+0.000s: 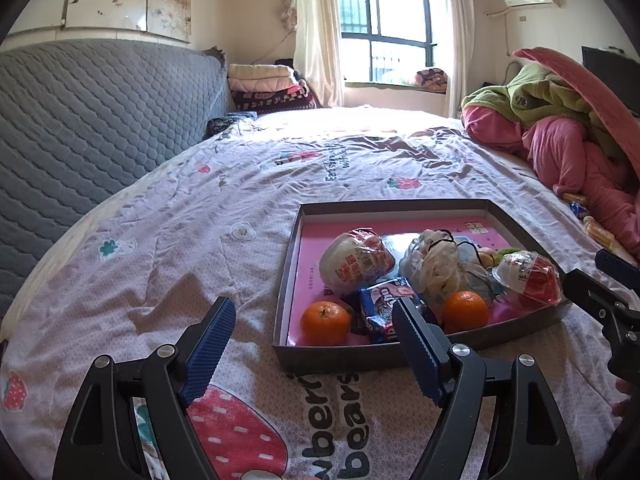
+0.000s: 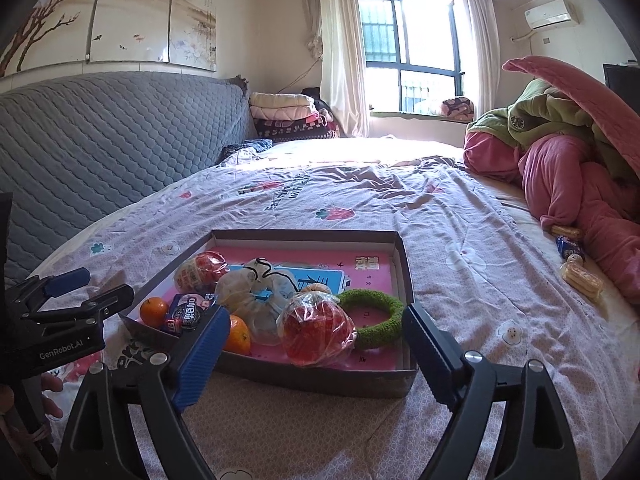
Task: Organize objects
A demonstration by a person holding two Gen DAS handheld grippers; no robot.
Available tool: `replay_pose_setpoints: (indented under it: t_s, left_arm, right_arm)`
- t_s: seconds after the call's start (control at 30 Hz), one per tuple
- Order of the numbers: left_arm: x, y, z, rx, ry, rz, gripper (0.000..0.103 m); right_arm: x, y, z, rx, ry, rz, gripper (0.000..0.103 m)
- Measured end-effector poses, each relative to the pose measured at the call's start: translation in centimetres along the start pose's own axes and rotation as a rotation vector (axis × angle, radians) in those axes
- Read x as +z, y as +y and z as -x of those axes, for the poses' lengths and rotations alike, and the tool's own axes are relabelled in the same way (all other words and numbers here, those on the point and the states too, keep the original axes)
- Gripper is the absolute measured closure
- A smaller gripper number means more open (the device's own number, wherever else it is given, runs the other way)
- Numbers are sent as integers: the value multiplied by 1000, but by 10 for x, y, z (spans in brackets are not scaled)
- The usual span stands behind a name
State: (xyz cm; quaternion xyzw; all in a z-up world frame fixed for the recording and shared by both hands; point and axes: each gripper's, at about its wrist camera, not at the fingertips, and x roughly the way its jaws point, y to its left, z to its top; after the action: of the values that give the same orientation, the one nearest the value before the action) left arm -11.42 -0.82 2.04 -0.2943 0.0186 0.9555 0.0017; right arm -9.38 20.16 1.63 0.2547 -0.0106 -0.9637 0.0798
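Observation:
A shallow grey box (image 1: 392, 205) with a pink floor lies on the bed. It holds two oranges (image 1: 326, 322) (image 1: 466, 310), a blue snack packet (image 1: 380, 308), a white wrapped ball (image 1: 356, 260), a clear bag (image 1: 436, 268) and a red wrapped ball (image 2: 316, 328) beside a green ring (image 2: 376, 318). My left gripper (image 1: 314, 346) stands open at the box's near left corner with nothing between its fingers. My right gripper (image 2: 318, 356) is open in front of the box's near wall (image 2: 320, 380). The red ball shows between its fingers, untouched.
Loose snack packets (image 2: 580, 276) lie on the sheet at the right, next to a heap of pink and green bedding (image 2: 568, 168). A grey quilted headboard (image 1: 100, 120) runs along the left. Folded blankets (image 1: 264, 84) are stacked at the far end under the window.

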Motion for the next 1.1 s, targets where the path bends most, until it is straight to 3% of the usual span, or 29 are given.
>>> replay_pose_setpoints:
  t_s: [0.67, 1.1]
  left_arm:
    - [-28, -6, 4, 12, 66, 13, 21]
    - [-44, -9, 15, -43, 88, 53, 21]
  right_arm:
    - [-15, -4, 12, -11, 23, -28, 14]
    - [-32, 4, 16, -41, 45, 1, 14]
